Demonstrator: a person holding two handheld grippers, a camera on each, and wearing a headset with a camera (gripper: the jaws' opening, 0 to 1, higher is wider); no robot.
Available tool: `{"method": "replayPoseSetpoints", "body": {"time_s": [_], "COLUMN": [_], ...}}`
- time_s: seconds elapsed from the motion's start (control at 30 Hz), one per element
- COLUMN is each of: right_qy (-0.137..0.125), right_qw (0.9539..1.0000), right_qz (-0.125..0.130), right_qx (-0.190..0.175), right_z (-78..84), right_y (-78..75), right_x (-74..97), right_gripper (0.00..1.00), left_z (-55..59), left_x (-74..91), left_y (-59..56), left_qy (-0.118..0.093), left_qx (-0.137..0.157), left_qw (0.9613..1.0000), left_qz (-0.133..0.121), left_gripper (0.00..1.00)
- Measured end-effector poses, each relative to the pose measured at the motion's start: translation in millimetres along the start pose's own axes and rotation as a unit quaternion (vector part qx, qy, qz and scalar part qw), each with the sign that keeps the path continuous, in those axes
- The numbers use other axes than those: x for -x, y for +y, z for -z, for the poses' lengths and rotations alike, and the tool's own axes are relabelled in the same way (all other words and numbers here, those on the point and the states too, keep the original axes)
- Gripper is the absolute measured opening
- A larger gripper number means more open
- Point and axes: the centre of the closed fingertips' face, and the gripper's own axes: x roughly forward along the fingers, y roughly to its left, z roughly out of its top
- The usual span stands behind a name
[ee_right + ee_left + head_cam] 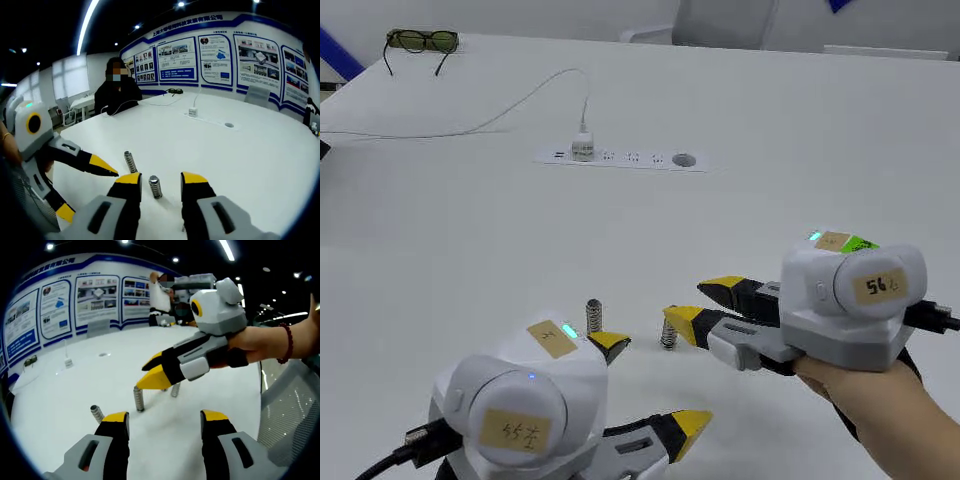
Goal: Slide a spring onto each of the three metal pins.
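Observation:
Upright metal pins stand on the white table (470, 250), each with a spring coiled round it. The head view has one pin (594, 313) and a second pin (669, 335) beside the lower jaw of my right gripper (703, 303). In the right gripper view, that gripper (161, 179) is open with a sprung pin (155, 186) standing between its jaw tips, and another pin (130, 161) just beyond. My left gripper (650, 381) is open and empty. Its own view (165, 417) shows three sprung pins (138, 398) (96, 412) (175, 389) ahead of it.
A white power strip (620, 158) with a plugged-in cable lies across the middle of the table. Dark glasses (420, 42) rest at the far left corner. A person (117, 85) sits at the table's far side in the right gripper view.

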Motion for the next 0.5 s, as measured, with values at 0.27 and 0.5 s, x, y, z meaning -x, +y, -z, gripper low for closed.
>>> {"method": "replayPoseSetpoints", "body": {"time_s": [0.27, 0.5], "right_qy": [-0.005, -0.008], "right_qw": [0.9996, 0.9989], "right_qz": [0.020, 0.032], "right_qx": [-0.018, -0.033], "right_z": [-3.9, -1.7], "right_y": [-9.2, -13.8], "right_x": [20.0, 35.5], "right_gripper": [0.40, 0.46], "left_z": [-6.9, -12.0], "left_x": [-4.2, -12.7], "left_y": [-3.2, -10.4], "left_qy": [-0.002, 0.000], "left_qx": [-0.014, -0.028], "left_qw": [0.9999, 0.9995], "left_qz": [0.003, 0.016], "left_gripper": [0.56, 0.55]}}
